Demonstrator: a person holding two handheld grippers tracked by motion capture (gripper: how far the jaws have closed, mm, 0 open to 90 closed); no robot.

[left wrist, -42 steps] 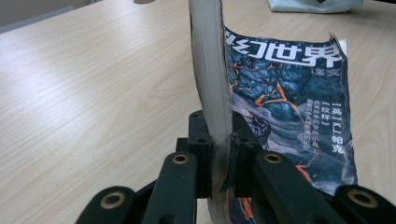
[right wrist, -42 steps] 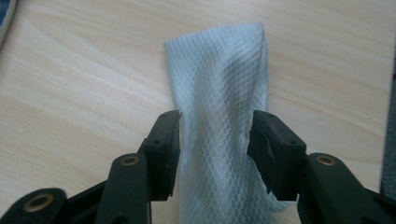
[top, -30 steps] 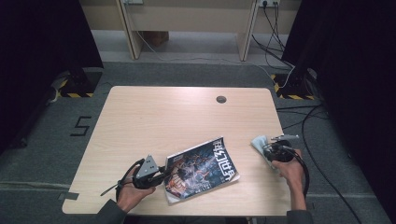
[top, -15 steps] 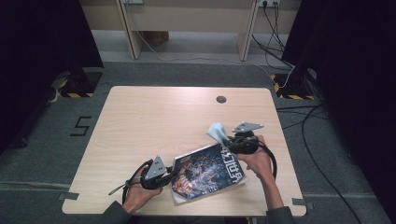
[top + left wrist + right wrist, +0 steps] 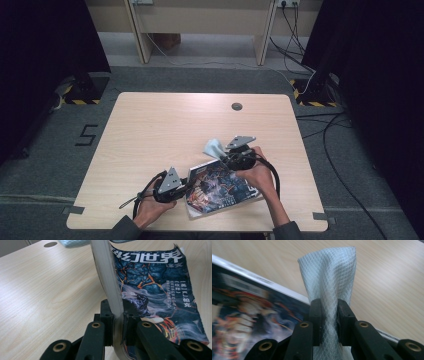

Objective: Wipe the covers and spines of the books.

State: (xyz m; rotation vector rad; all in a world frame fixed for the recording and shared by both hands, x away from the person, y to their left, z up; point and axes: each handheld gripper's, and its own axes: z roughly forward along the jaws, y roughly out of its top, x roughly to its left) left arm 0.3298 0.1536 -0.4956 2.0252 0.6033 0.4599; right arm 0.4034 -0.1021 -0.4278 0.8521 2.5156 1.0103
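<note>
High view puts the magazine (image 5: 220,187) at the lower middle of the frame, its long axis running from lower left toward upper right across the table (image 5: 165,130). I have my left gripper (image 5: 186,189) clamped on its lower-left edge; the left gripper view confirms it, with the jaws pinched tight on the page block (image 5: 110,290) so that edge stands up off the wood. My right gripper (image 5: 223,159) sits just above the magazine's upper edge, a little right of centre in the frame, and it is closed on a pale blue-white cloth (image 5: 214,147). In the right gripper view the cloth (image 5: 329,280) rises straight up between the jaws, and the cover (image 5: 249,307) lies down and to the left of it. So, as I judge it, wiping means bringing the cloth down-left onto the cover, along that long axis, toward the left gripper. The right hand (image 5: 257,172) is the nearer one for that.
</note>
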